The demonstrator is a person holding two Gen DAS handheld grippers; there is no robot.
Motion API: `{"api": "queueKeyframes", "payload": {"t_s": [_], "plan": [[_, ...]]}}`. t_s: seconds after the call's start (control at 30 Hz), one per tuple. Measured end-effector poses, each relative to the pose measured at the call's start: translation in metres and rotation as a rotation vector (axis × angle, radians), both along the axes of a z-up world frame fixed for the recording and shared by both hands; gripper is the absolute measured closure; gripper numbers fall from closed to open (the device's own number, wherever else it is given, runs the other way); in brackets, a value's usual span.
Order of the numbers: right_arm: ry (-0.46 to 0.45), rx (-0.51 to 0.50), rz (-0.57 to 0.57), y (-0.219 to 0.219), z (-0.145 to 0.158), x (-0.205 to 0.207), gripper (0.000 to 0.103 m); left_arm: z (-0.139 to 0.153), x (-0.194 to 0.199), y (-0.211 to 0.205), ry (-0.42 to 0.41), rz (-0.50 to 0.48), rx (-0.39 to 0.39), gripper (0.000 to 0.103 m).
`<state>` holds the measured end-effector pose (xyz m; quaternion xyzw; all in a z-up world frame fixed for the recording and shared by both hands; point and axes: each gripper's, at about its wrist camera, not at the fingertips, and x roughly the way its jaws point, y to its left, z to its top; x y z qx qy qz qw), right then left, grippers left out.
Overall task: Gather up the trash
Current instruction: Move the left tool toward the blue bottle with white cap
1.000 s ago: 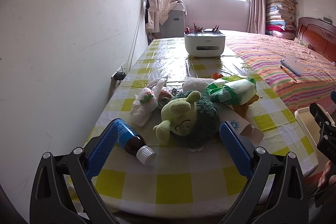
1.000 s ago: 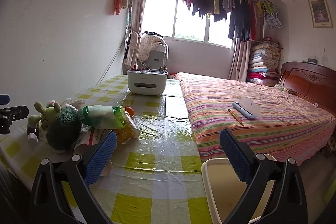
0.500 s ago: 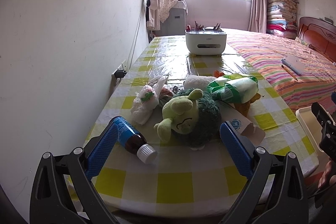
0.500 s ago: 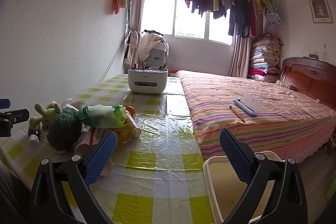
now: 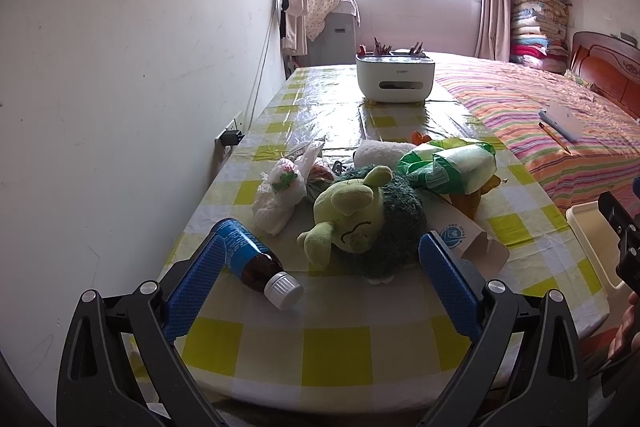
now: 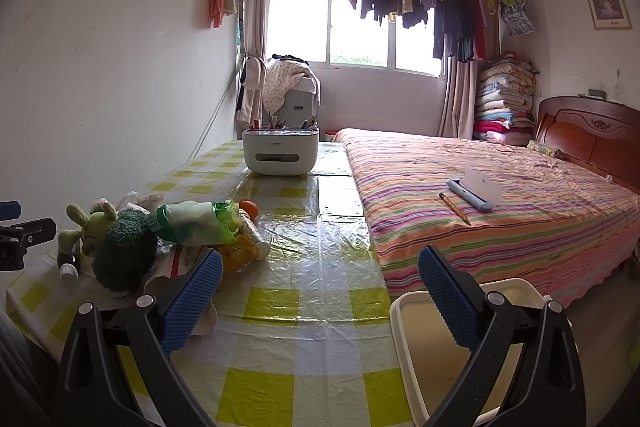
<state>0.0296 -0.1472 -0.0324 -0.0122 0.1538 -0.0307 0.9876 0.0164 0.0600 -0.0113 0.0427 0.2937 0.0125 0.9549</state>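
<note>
Wall: runs along the left edge of the surface, so we've got no room that side.
Left gripper: hovering over the near edge, fingers wide apart with nothing between them.
Brown bottle: lying on its side just by the left finger, white cap pointing at us.
White plastic bag: crumpled, just behind the bottle, toward the wall.
Green plush toy: smack in the middle of the pile, lying ahead between our left fingers and blocking the straight line to the stuff behind.
Green-and-white wrapper: lies behind the plush toy, against its back, with yellow packaging under it.
Paper cup: tipped over on the right of the plush, just past the right finger of that gripper.
Open room: the near strip of checked cloth is bare, and so is the glossy stretch between the pile and the white organizer box at the far end.
Right gripper: over the surface's right corner, fingers spread, holding nothing.
Cream bin: off the right edge, below the surface, tucked beside the bed.
</note>
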Motion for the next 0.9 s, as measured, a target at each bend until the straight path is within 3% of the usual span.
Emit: {"api": "queueKeyframes", "payload": {"t_s": [0.57,0.9], "plan": [[0.000,0.002,0.010,-0.001,0.001,-0.003,0.007,-0.003,0.003,-0.001,0.011,0.006,0.010,0.007],[0.002,0.000,0.011,0.000,0.001,-0.002,0.007,-0.008,0.013,0.019,0.072,0.036,-0.097,0.007]]}}
